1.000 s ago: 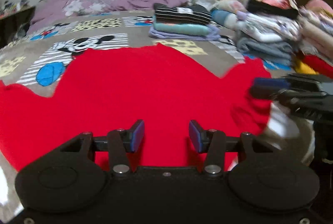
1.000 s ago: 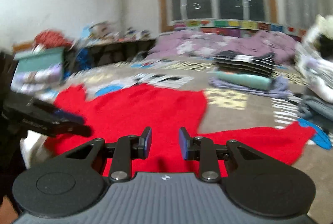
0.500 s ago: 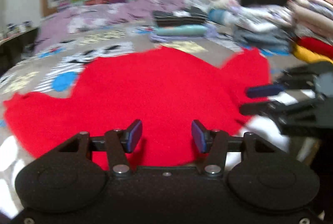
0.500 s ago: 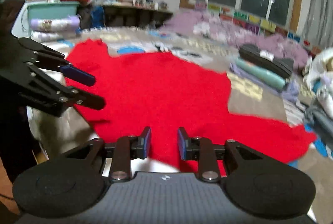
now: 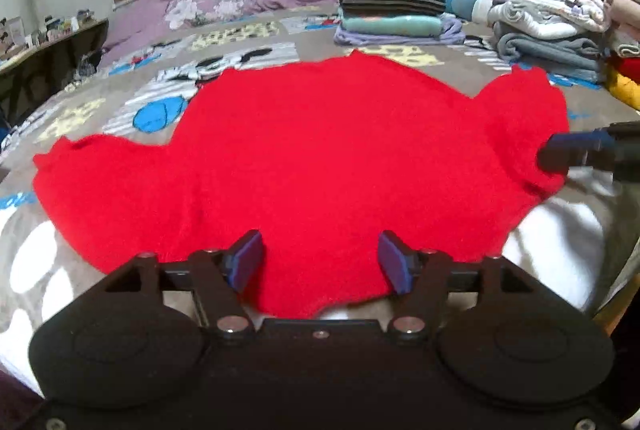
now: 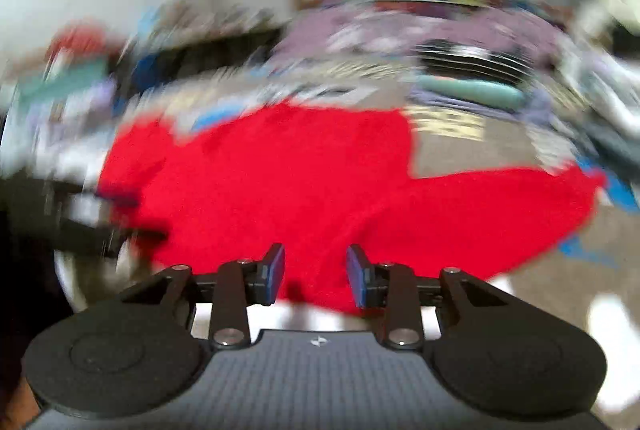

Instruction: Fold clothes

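Both the left gripper (image 5: 320, 262) and right gripper (image 6: 316, 276) are opening, empty, over red sweater (image 5: 320, 158)

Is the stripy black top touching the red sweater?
Apart. The left wrist view shows the stripy top on a folded pile, with bare bedspread between that pile and the red sweater.

Both wrist views look low across the red garment (image 5: 320, 158) (shared).
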`<state>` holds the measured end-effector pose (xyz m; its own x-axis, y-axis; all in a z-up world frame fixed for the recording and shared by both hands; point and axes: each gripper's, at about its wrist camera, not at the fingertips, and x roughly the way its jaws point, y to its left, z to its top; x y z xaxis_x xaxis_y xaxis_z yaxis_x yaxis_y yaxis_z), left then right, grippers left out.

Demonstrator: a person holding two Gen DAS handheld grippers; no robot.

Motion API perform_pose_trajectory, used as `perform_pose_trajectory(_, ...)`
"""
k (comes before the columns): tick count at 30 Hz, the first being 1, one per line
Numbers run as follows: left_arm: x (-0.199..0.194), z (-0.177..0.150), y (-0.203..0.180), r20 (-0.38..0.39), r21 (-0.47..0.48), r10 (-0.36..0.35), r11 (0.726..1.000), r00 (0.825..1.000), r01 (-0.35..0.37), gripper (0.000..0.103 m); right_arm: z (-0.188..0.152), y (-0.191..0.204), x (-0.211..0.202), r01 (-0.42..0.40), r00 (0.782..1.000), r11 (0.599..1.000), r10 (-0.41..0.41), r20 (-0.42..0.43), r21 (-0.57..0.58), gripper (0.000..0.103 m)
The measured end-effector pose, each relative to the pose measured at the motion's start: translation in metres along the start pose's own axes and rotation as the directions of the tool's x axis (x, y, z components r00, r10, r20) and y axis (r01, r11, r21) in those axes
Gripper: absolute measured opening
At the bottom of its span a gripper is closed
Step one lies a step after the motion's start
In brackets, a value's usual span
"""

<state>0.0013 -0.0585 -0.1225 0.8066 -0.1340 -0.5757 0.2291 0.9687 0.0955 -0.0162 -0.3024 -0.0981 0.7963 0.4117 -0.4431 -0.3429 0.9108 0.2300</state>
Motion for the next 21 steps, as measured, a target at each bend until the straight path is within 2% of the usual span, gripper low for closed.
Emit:
perform_pose_trajectory(3,-0.006,0.0,-0.009,0.024,0.048,-0.014,0.999,1.0,0.013,0.07,-0.001,-0.045,-0.01,0.051,0.997,0.971,-0.064,0.051,0.234,0.037)
perform_pose_trajectory(5,-0.007,0.002,-0.02,0.032,0.088,-0.051,0.995,0.998,0.048,0.07,-0.009,-0.076,-0.014,0.059,0.993,0.912,-0.094,0.068,0.406,0.037)
perform_pose_trajectory(7,-0.006,0.007,-0.036,0.035,0.141,-0.075,0.988,0.997,0.069,0.07,-0.019,-0.108,-0.017,0.052,0.99,0.819,-0.119,0.081,0.572,0.038)
perform_pose_trajectory(9,-0.001,0.015,-0.056,0.027,0.2,-0.103,0.975,0.994,0.095,0.07,-0.034,-0.133,-0.02,0.004,0.986,0.709,-0.121,0.116,0.705,0.036)
perform_pose_trajectory(11,0.003,0.024,-0.079,0.027,0.263,-0.13,0.958,0.991,0.118,0.07,-0.046,-0.149,-0.021,-0.067,0.977,0.615,-0.121,0.178,0.785,0.036)
perform_pose_trajectory(12,0.005,0.027,-0.089,0.027,0.296,-0.143,0.946,0.989,0.129,0.07,-0.049,-0.155,-0.022,-0.089,0.971,0.586,-0.129,0.201,0.805,0.036)
perform_pose_trajectory(17,0.021,0.045,-0.156,0.045,0.474,-0.199,0.867,0.979,0.154,0.07,-0.052,-0.183,-0.038,-0.131,0.945,0.529,-0.19,0.267,0.839,0.037)
perform_pose_trajectory(21,0.045,0.055,-0.201,0.03,0.574,-0.204,0.805,0.978,0.15,0.07,-0.051,-0.198,-0.053,-0.147,0.92,0.533,-0.236,0.313,0.833,0.042)
